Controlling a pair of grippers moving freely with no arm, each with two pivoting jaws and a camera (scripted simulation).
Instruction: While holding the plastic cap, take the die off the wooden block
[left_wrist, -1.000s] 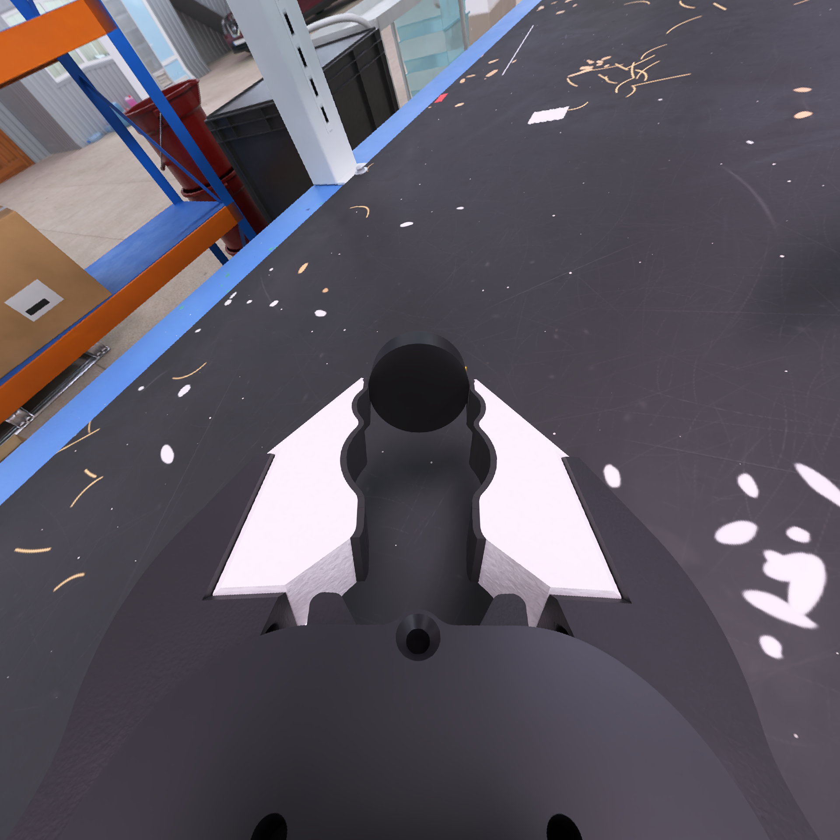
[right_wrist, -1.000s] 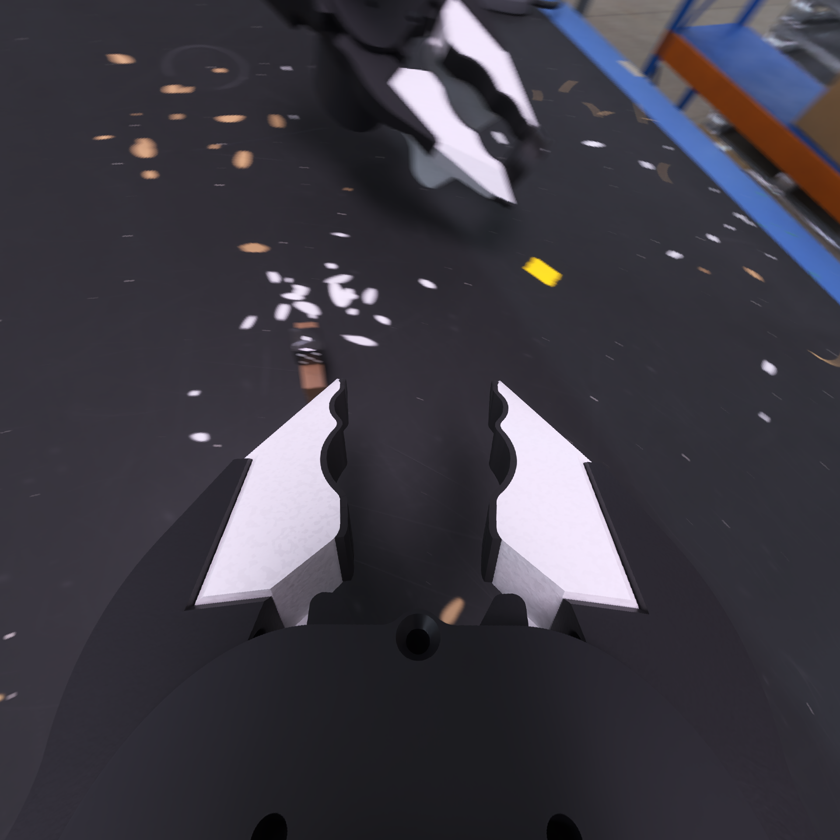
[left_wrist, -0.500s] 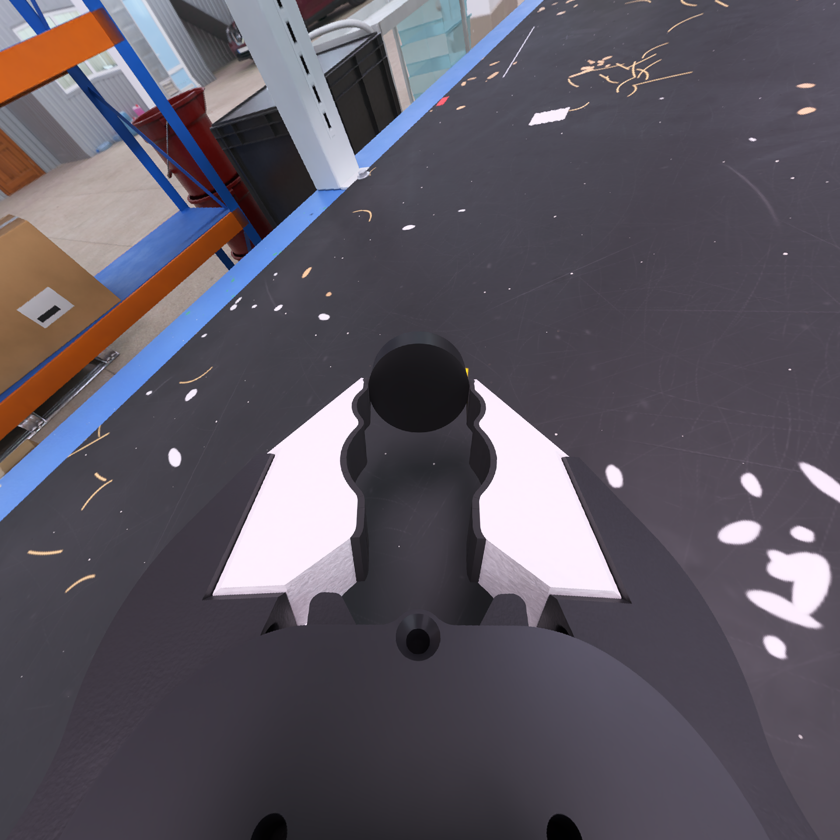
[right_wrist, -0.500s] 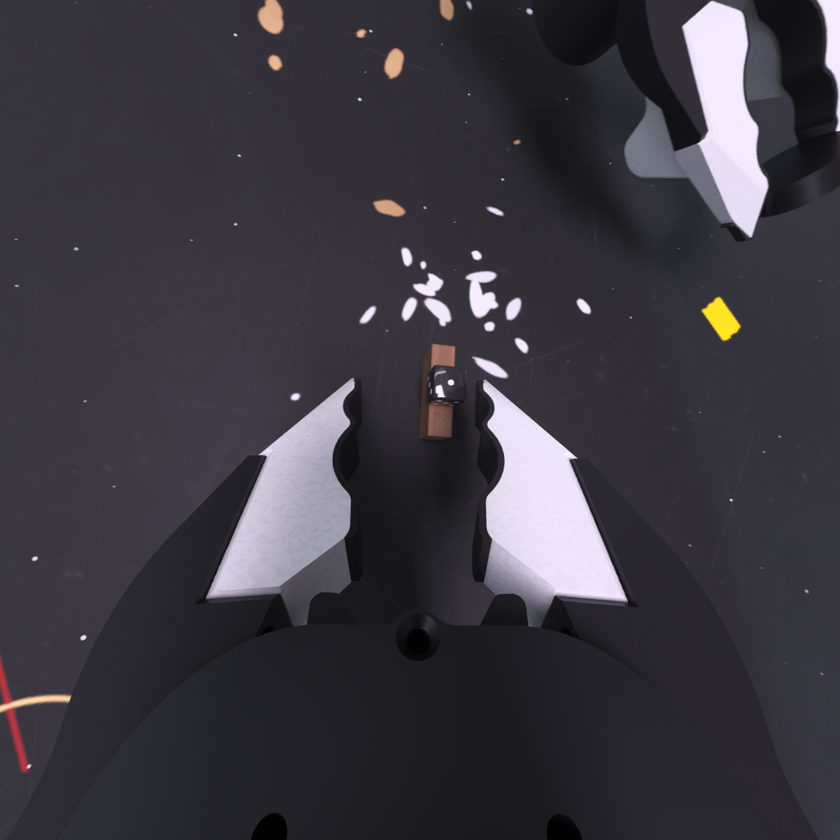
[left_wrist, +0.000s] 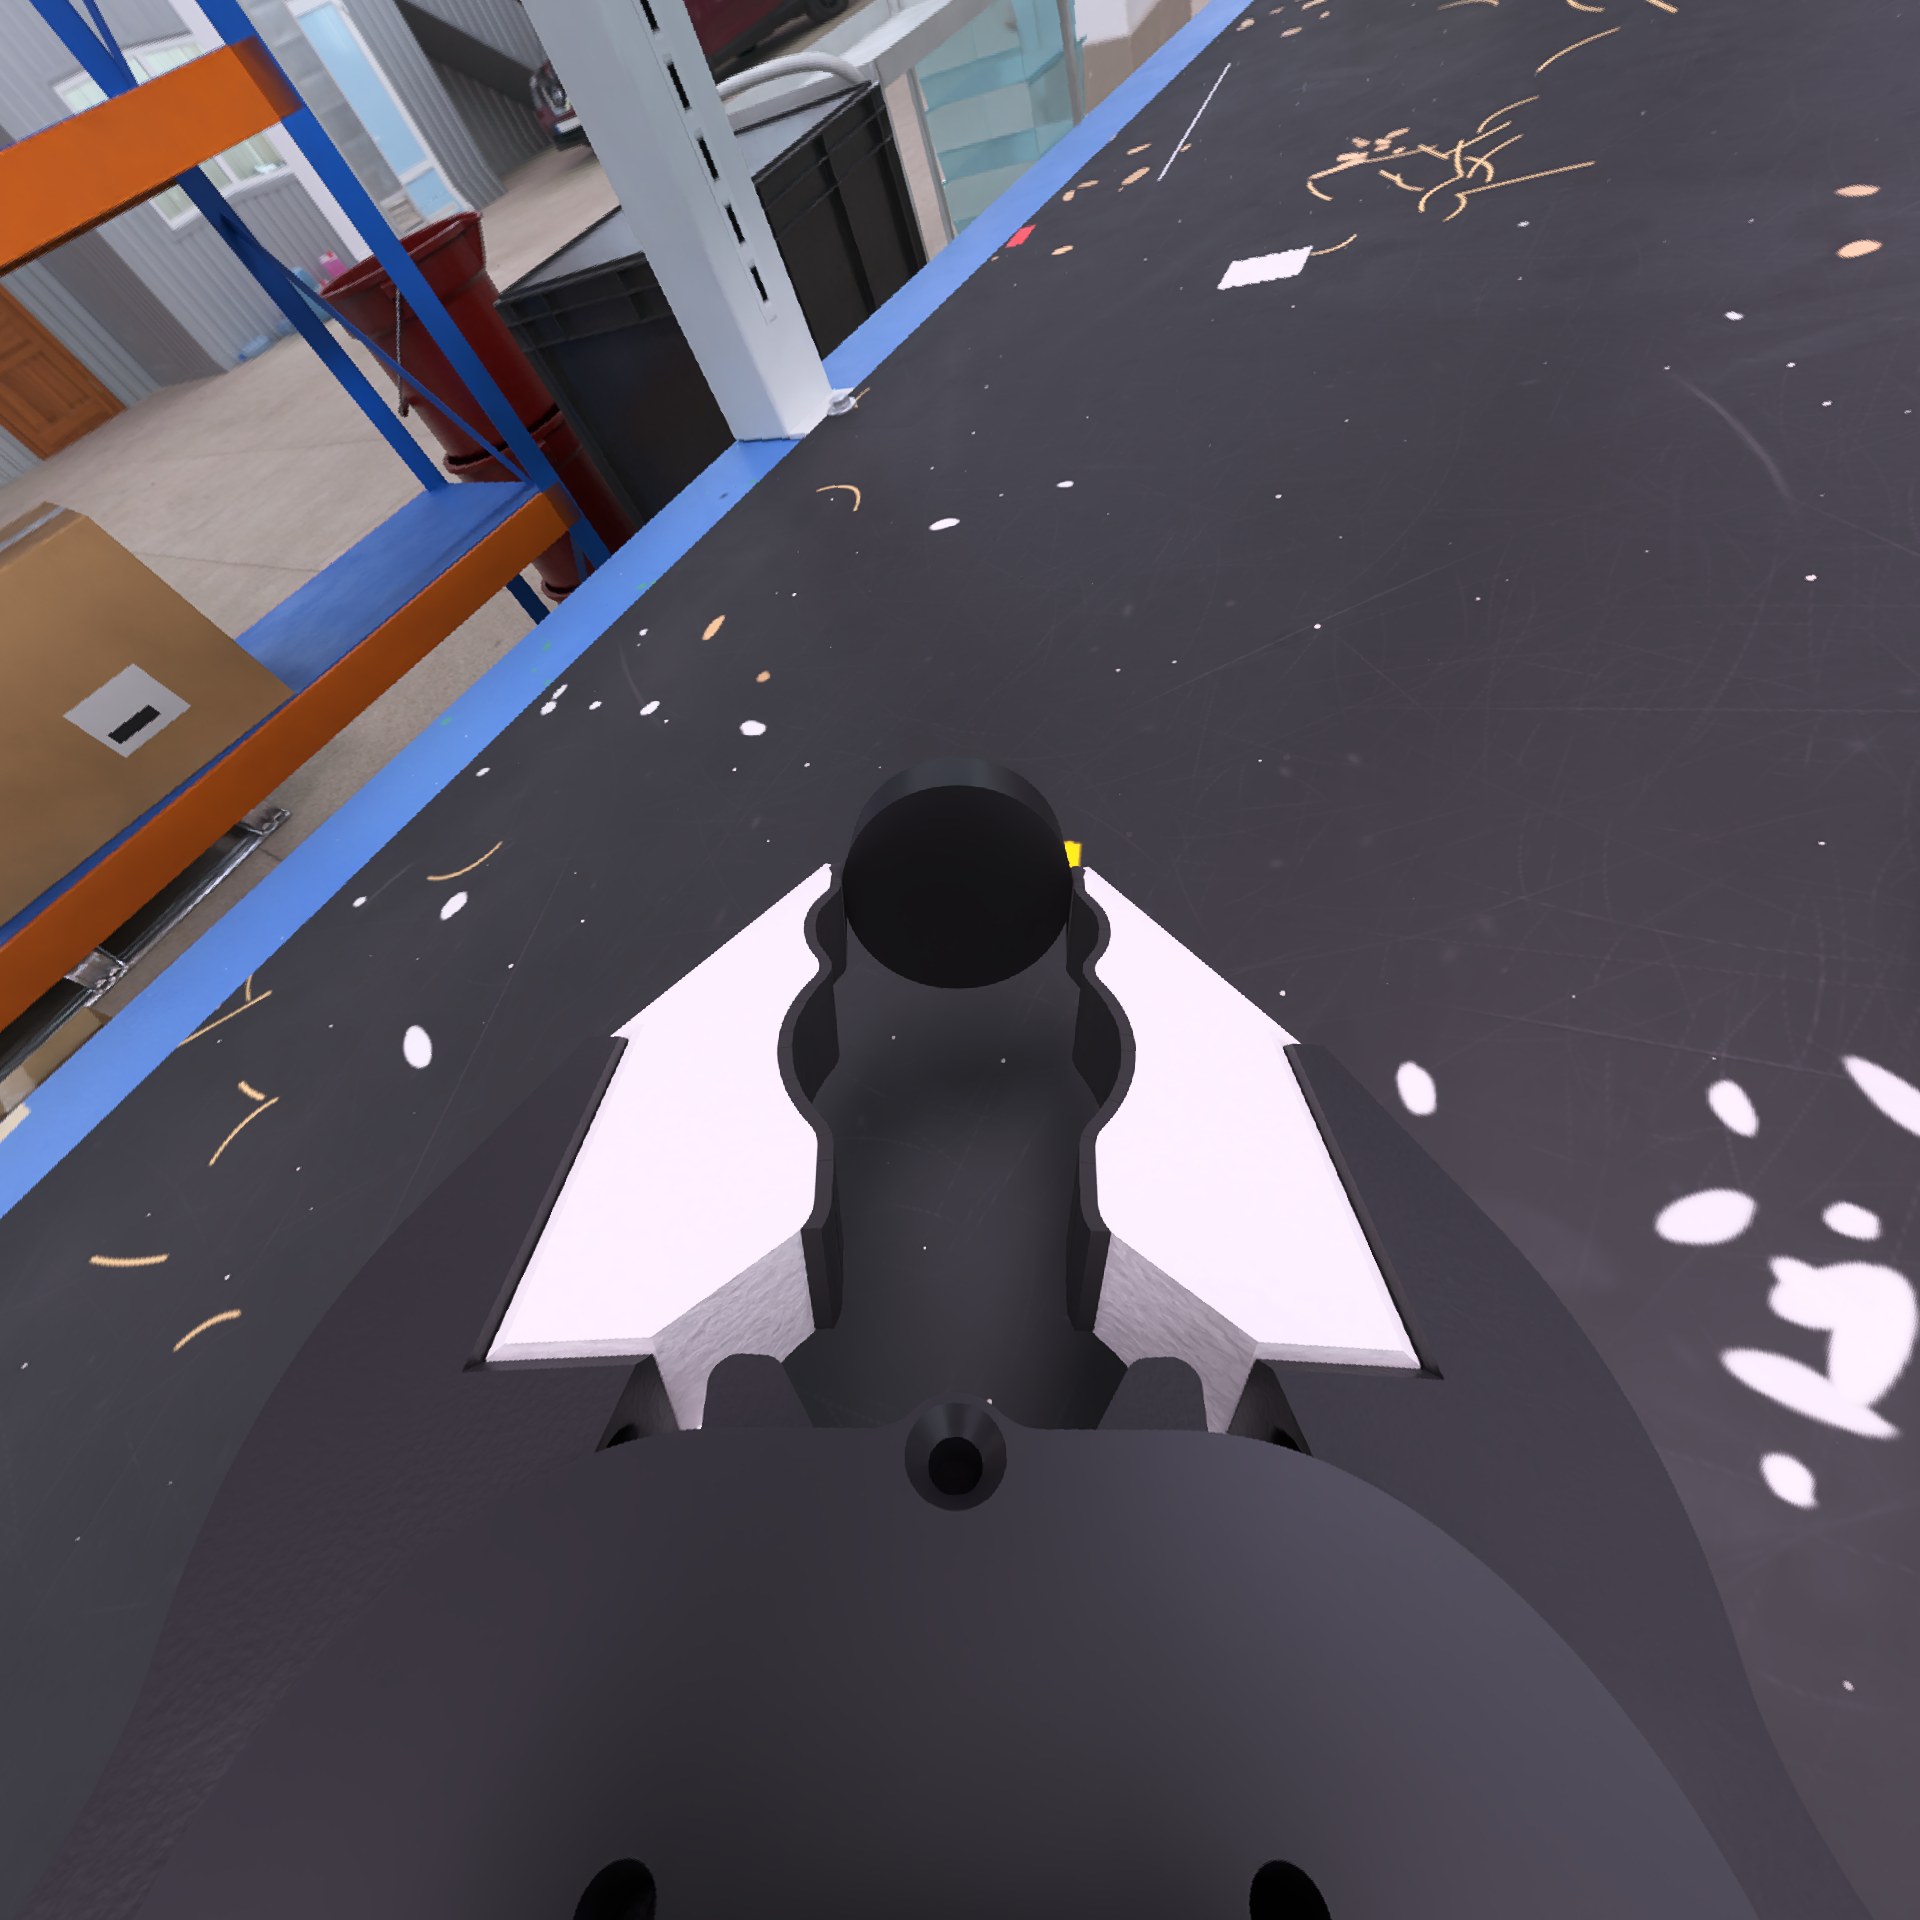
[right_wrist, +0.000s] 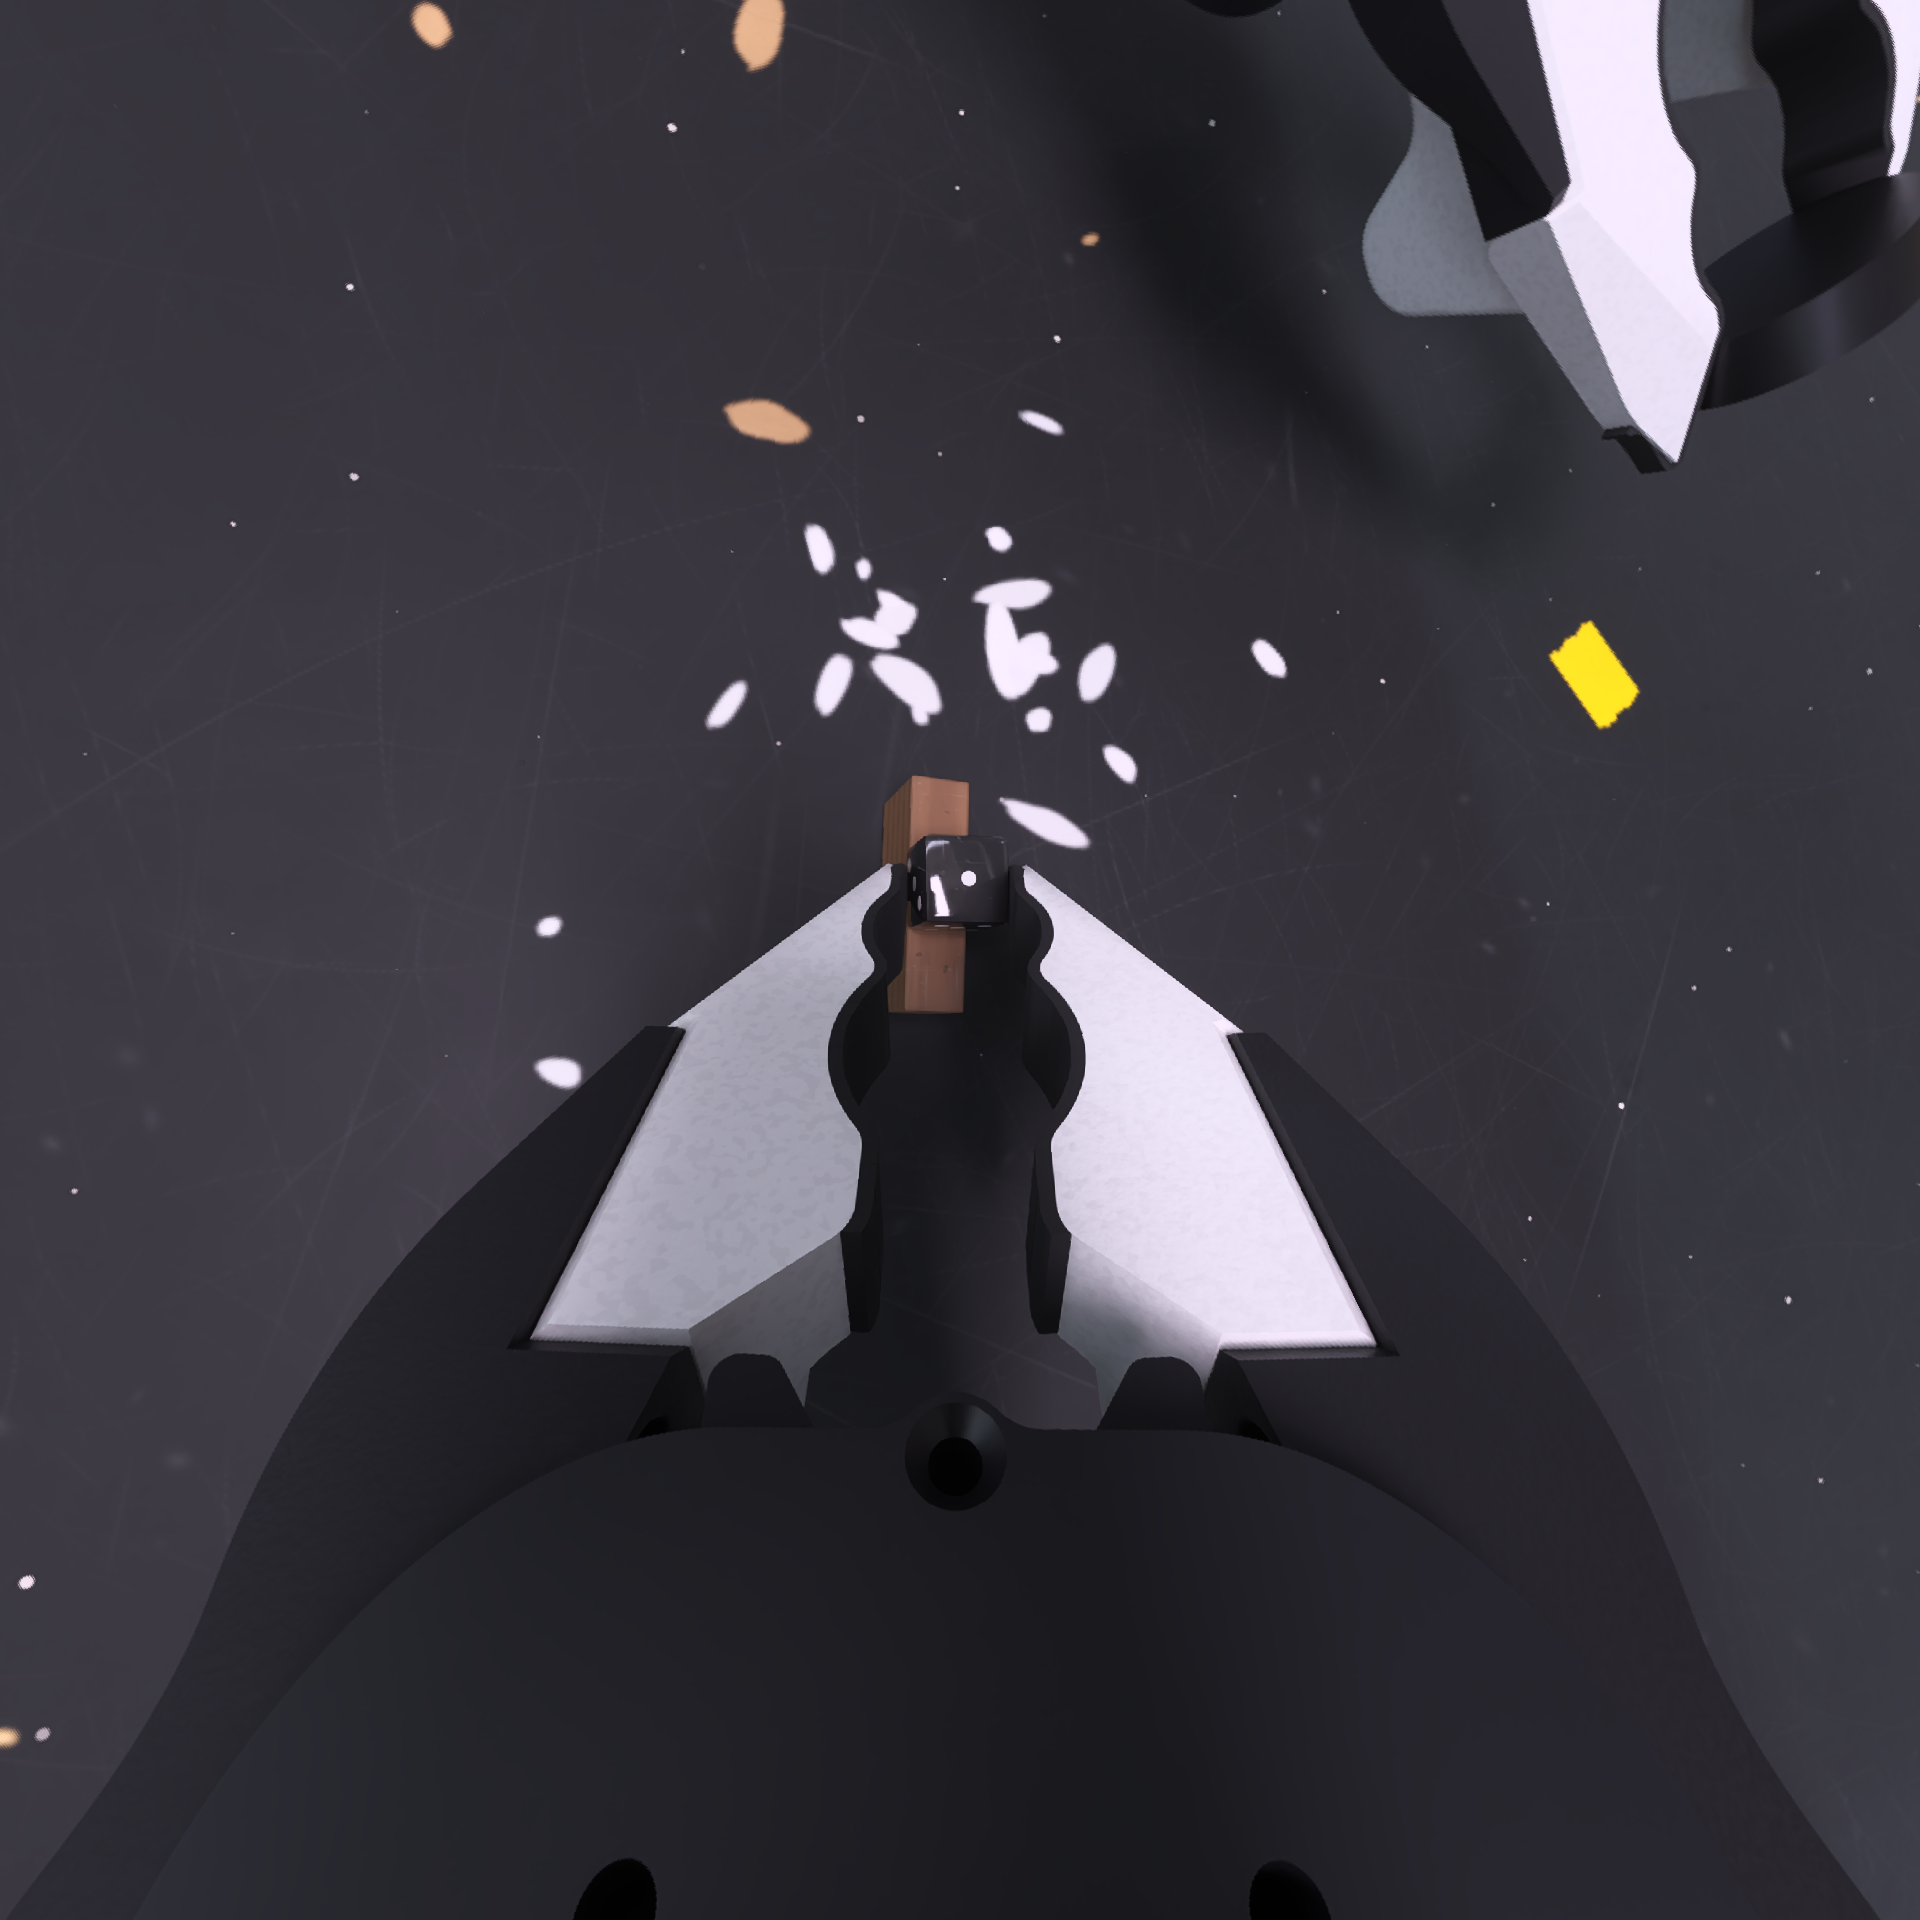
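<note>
Right wrist view: the right gripper (right_wrist: 956, 899) points down at the dark table (right_wrist: 312, 727), its fingertips closed against the sides of the black die (right_wrist: 958, 894), which sits on the wooden block (right_wrist: 928, 966); one white pip faces up. A yellow tag (right_wrist: 1595, 675) lies well apart. The left gripper (left_wrist: 956, 883) is clamped on the round black plastic cap (left_wrist: 956, 883). A cardboard box (left_wrist: 94, 675) on the shelving bears a white label, unreadable.
</note>
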